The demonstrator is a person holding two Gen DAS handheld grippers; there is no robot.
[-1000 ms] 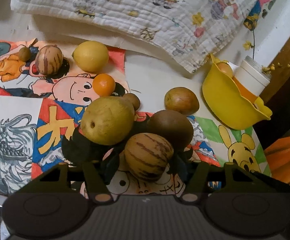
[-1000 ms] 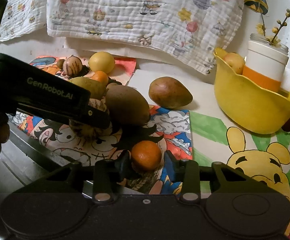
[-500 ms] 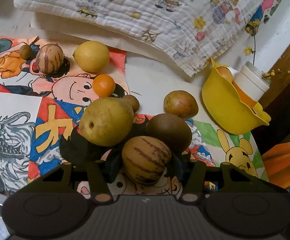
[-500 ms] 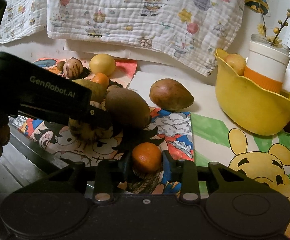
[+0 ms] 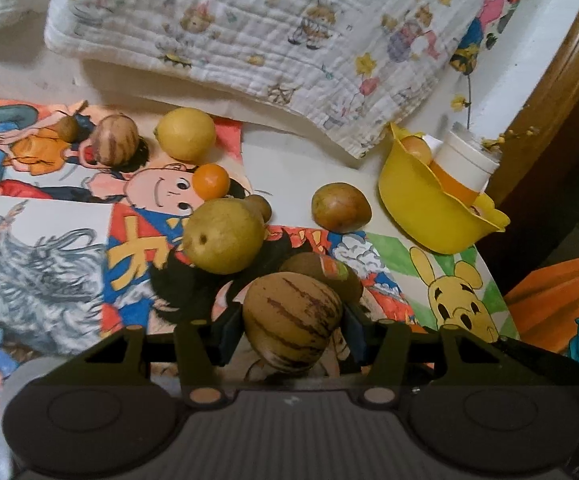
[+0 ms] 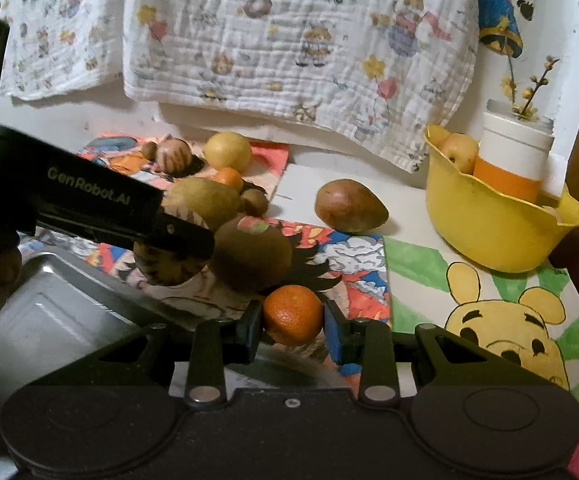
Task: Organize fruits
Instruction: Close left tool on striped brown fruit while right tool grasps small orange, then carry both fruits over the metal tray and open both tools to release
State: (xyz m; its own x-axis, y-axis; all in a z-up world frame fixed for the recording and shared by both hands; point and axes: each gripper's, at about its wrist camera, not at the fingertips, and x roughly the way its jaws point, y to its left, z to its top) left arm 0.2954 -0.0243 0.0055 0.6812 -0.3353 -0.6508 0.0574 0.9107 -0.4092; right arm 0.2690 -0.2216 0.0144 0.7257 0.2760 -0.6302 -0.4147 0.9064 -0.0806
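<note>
My left gripper (image 5: 291,332) is shut on a tan fruit with brown stripes (image 5: 291,326) and holds it above the cartoon mat; it also shows in the right wrist view (image 6: 169,258). My right gripper (image 6: 292,326) is shut on a small orange (image 6: 292,314), lifted over a metal tray's edge. On the mat lie a brown kiwi (image 6: 251,256), a green-yellow pear (image 5: 223,236), a lemon (image 5: 185,134), a second small orange (image 5: 210,181), another striped fruit (image 5: 114,140) and a brown-green mango (image 5: 340,207).
A yellow bowl (image 6: 489,232) holding a fruit stands at the right, with a white and orange jar (image 6: 515,160) behind it. A metal tray (image 6: 61,312) lies at the lower left. A patterned cloth (image 6: 289,40) hangs at the back.
Both grippers have risen and drawn back with their fruits. The striped fruit is lifted off the mat, uncovering the kiwi behind it. The tray has come into the right wrist view.
</note>
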